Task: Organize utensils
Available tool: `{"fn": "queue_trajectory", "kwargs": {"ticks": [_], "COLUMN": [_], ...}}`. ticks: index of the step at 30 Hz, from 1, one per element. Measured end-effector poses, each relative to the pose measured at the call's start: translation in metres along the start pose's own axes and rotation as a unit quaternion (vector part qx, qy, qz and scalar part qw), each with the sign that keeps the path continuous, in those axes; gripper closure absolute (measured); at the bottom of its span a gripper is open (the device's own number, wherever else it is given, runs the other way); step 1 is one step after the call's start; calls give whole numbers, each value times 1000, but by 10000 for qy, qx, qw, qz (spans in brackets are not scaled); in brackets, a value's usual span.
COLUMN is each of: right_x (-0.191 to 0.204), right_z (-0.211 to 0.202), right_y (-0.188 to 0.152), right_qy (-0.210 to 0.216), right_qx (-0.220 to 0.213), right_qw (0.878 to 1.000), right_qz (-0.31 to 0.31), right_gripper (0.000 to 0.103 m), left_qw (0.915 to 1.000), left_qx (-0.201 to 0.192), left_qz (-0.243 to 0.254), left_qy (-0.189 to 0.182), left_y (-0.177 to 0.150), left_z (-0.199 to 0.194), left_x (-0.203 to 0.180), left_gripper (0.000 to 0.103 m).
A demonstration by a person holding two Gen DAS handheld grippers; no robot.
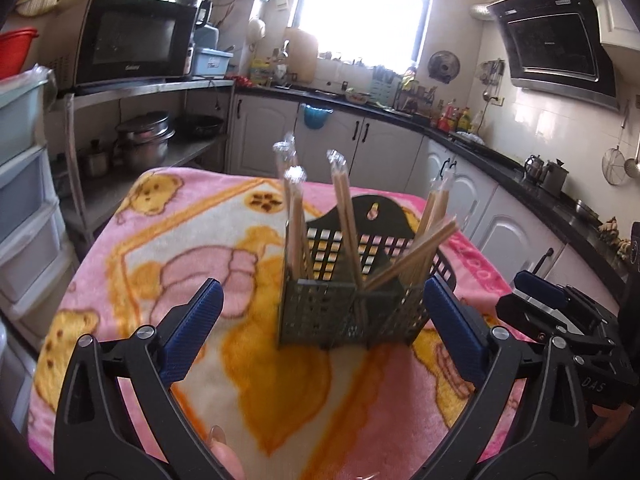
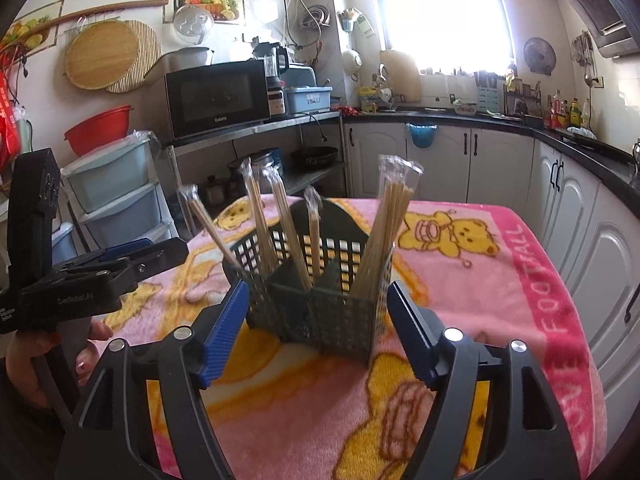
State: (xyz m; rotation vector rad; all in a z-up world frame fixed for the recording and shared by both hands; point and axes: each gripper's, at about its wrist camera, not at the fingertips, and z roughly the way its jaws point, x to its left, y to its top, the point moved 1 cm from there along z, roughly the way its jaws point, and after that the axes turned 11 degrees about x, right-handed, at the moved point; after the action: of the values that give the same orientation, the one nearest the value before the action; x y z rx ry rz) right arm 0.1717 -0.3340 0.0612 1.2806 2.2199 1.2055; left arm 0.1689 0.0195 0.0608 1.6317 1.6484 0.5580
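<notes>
A dark perforated plastic utensil holder [image 1: 352, 304] [image 2: 324, 312] stands upright on a pink bear-print blanket [image 1: 168, 264] [image 2: 480, 280]. Several pairs of wooden chopsticks in clear wrappers [image 1: 344, 208] [image 2: 384, 232] lean in its compartments. My left gripper [image 1: 324, 320] is open wide, its blue pads on either side of the holder's near face and nothing pressed between them. My right gripper [image 2: 316, 320] is also open and frames the holder without touching it. The right gripper [image 1: 560, 312] shows at the right of the left wrist view, and the left gripper [image 2: 120, 264] at the left of the right wrist view.
The blanket covers a small table. A metal shelf with a microwave [image 1: 128, 40] [image 2: 218, 98] and pots stands behind on the left, next to plastic drawers [image 2: 116, 196]. White cabinets under a black counter [image 1: 500, 160] [image 2: 560, 136] run along the back and right. A hand [image 2: 48, 360] holds the left gripper.
</notes>
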Motion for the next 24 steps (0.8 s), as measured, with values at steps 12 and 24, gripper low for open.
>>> {"fn": "queue_trajectory", "kwargs": {"ticks": [12,24], "right_x": [-3,-3], "right_z": [3,-2], "right_y": [-38,-64], "right_qy": [-242,-618], "right_qx": [-117,-582], "right_qw": [9996,9964], "right_qz": [126,52], "right_gripper": [20,13], "left_qw": [10000,9996], "left_qx": [62,-226], "left_qz": [44,87], "left_qy": [62,139], "left_y": [-34,-64], "left_z": [7,10], "left_x": [0,-4], "left_gripper": [11,11]}}
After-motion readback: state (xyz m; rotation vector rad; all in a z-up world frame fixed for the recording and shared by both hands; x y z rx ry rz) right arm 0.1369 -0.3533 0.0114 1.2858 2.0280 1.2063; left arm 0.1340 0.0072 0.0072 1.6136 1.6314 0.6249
